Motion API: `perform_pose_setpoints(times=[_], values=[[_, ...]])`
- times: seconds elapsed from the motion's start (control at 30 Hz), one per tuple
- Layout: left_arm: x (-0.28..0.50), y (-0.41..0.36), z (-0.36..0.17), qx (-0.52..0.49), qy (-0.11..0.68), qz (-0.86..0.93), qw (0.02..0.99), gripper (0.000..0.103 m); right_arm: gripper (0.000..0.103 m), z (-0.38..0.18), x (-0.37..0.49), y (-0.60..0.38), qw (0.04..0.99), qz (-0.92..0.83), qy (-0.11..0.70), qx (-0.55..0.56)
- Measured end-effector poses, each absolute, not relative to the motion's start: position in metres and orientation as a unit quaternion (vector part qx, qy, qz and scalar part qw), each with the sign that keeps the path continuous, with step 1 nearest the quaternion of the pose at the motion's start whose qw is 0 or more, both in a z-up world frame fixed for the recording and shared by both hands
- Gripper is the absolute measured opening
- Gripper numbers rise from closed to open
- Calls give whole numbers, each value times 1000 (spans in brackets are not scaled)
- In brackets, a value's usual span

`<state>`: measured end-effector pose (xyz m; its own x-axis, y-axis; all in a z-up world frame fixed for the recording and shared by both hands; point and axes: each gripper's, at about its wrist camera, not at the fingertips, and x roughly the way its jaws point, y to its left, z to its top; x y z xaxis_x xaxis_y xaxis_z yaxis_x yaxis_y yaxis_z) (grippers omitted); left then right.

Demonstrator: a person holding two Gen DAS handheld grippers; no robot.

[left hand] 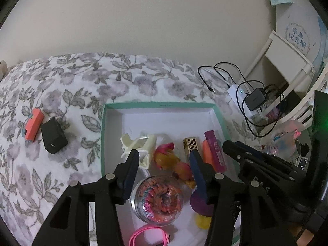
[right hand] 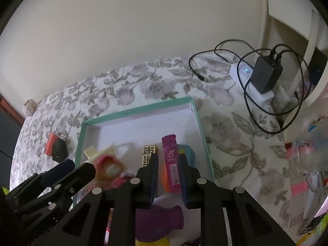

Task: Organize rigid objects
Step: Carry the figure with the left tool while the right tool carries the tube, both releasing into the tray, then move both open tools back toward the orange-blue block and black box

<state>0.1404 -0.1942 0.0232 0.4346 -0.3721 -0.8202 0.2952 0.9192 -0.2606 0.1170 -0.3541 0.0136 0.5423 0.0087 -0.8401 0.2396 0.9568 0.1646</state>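
A teal-rimmed white tray (left hand: 162, 104) lies on the floral bedspread. It holds a cream clip (left hand: 141, 145), a pink-and-yellow toy (left hand: 170, 160), a gold patterned box (left hand: 191, 145), a pink lighter (left hand: 215, 151), a jar of coloured bands (left hand: 157, 201) and several more pieces. My left gripper (left hand: 164, 152) hangs open over the toy, and no pad presses on it. My right gripper (right hand: 168, 155) is shut just above the lighter (right hand: 170, 160), which shows through the narrow gap. An orange block (left hand: 33, 126) and a black charger (left hand: 53, 136) lie on the bedspread left of the tray.
A white power strip (left hand: 238, 94) with a black adapter and looping cables sits at the bed's far right corner, beside a white shelf unit (left hand: 287, 61). Clear plastic clutter (right hand: 307, 155) crowds the right edge. Bare bedspread (left hand: 82, 78) lies behind and left of the tray.
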Motion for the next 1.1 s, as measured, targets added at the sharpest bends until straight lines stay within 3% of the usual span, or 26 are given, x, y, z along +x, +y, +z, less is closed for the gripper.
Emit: perform_pose_setpoints(times=[0.43, 0.57, 0.6, 0.7, 0.77, 0.83, 1.0, 1.1], values=[[155, -153, 49, -43, 481, -112, 869, 58, 22, 48, 110, -343, 889, -59, 439, 116], [165, -131, 44, -31, 494, -57, 867, 66, 36, 48, 113, -337, 888, -61, 442, 109], [168, -125, 42, -32, 499, -46, 865, 74, 37, 47, 113, -336, 888, -61, 443, 107], [175, -109, 35, -33, 512, -24, 858, 75, 40, 43, 116, -332, 885, -59, 449, 104], [177, -103, 32, -28, 517, -14, 855, 75, 51, 41, 117, -330, 884, -58, 452, 103], [179, -98, 30, -24, 518, -5, 855, 84, 60, 39, 118, -326, 884, -56, 453, 101], [182, -90, 30, -29, 518, 4, 855, 86, 68, 36, 120, -319, 883, -49, 456, 96], [184, -86, 28, -30, 520, 6, 854, 97, 69, 34, 122, -317, 882, -45, 458, 97]])
